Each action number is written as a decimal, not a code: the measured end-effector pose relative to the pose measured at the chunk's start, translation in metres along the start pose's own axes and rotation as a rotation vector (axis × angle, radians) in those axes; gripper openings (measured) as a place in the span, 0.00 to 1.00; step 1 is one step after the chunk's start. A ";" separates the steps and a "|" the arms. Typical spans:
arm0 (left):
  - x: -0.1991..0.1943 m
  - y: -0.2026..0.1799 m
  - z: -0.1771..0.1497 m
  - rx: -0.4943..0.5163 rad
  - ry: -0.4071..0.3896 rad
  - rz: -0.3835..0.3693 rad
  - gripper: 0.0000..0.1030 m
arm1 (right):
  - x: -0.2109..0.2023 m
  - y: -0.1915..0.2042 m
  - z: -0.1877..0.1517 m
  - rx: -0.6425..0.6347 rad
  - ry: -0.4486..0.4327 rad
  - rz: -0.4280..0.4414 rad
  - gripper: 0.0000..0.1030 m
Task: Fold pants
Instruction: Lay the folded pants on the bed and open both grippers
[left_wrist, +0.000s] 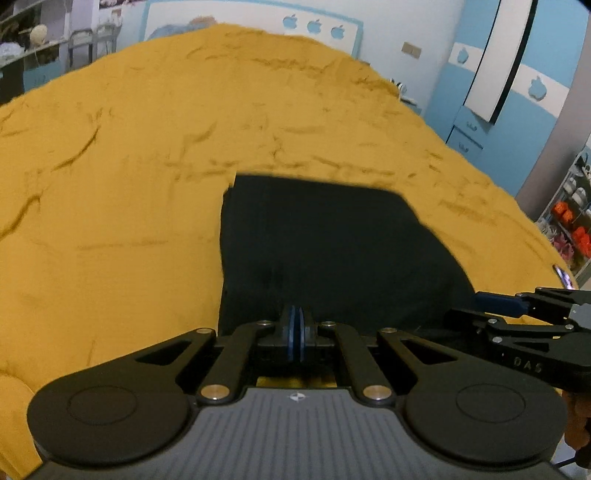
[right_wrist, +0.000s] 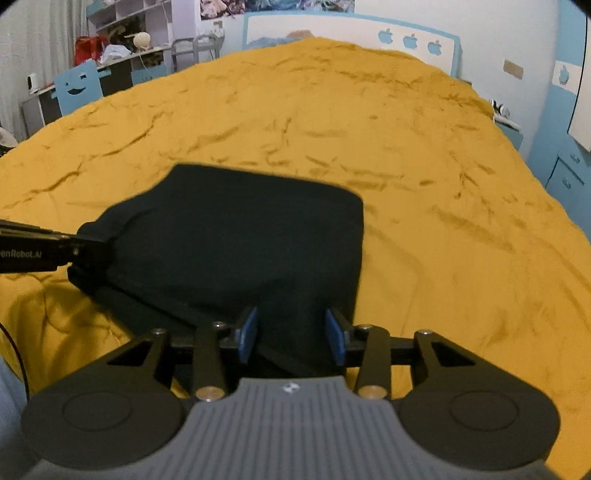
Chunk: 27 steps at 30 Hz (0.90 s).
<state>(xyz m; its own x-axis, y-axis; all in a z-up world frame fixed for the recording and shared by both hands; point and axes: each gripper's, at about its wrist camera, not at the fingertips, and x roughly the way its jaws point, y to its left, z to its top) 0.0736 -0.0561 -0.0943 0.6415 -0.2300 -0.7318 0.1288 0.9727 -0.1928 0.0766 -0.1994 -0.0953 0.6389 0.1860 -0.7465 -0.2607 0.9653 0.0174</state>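
The black pants (left_wrist: 325, 251) lie folded into a compact rectangle on the mustard-yellow bedspread (left_wrist: 129, 166). My left gripper (left_wrist: 296, 325) is shut on the near edge of the pants. It shows from the side in the right wrist view (right_wrist: 88, 247), pinching the pants' left corner, which is bunched. My right gripper (right_wrist: 291, 332) is open, its blue pads on either side of the near right edge of the pants (right_wrist: 258, 236). It also shows at the right of the left wrist view (left_wrist: 498, 301).
The yellow bedspread (right_wrist: 424, 221) covers a wide bed. A blue and white headboard (right_wrist: 351, 29) stands at the far end. A blue cabinet (left_wrist: 480, 103) is on the right, and a desk with a blue chair (right_wrist: 77, 88) is on the left.
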 end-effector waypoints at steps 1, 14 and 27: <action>0.003 0.001 -0.003 -0.002 0.005 0.002 0.04 | 0.003 0.001 -0.003 -0.004 0.004 -0.002 0.36; -0.038 -0.015 0.013 0.093 -0.103 0.029 0.18 | -0.026 -0.010 0.028 0.023 -0.040 0.012 0.52; -0.135 -0.056 0.036 0.171 -0.391 0.139 0.79 | -0.140 -0.001 0.052 0.056 -0.293 -0.036 0.79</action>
<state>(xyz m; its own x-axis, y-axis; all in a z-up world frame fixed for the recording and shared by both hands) 0.0071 -0.0783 0.0384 0.8950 -0.0999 -0.4347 0.1227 0.9921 0.0246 0.0255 -0.2170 0.0437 0.8307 0.1886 -0.5238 -0.1991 0.9793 0.0369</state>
